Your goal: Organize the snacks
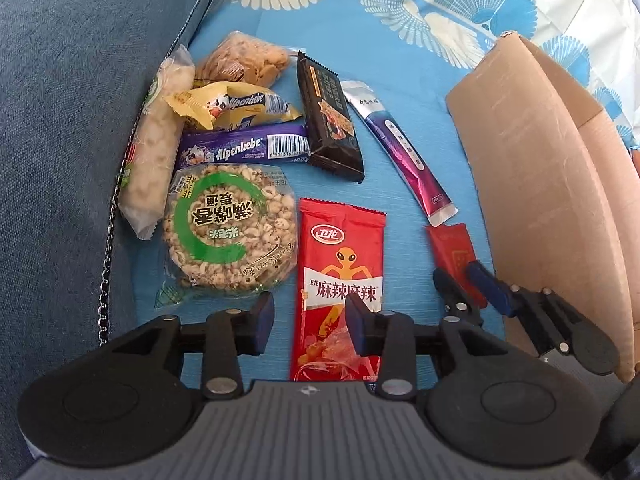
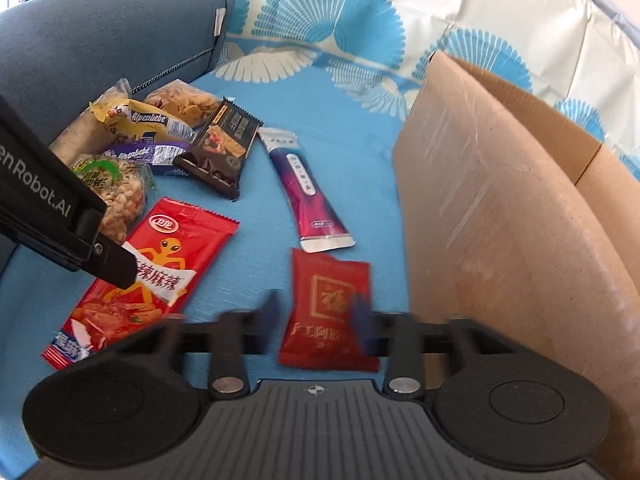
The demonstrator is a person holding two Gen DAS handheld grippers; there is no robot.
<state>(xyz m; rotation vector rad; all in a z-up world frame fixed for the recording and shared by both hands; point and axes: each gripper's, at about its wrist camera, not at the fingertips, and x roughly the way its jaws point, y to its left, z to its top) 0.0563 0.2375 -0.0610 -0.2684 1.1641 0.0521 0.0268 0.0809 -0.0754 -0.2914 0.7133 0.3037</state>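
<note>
Several snacks lie on a blue cloth. A long red spicy-strip packet (image 1: 338,292) (image 2: 144,280) lies under my left gripper (image 1: 310,320), which is open above it. A small red sachet (image 2: 326,312) (image 1: 454,256) lies between the open, blurred fingers of my right gripper (image 2: 316,316), also seen in the left wrist view (image 1: 460,280). Farther off lie a purple stick sachet (image 1: 400,152) (image 2: 308,188), a black bar (image 1: 330,116) (image 2: 224,148), a round puffed-rice cake (image 1: 230,228), two Alpenliebe packs (image 1: 244,148), a rice roll (image 1: 156,148) and a cracker bag (image 1: 246,60).
An open cardboard box (image 1: 552,184) (image 2: 520,216) stands at the right, close to the right gripper. A blue sofa cushion (image 1: 72,100) rises on the left beside the snack pile. A patterned white-and-blue cloth (image 2: 360,20) covers the back.
</note>
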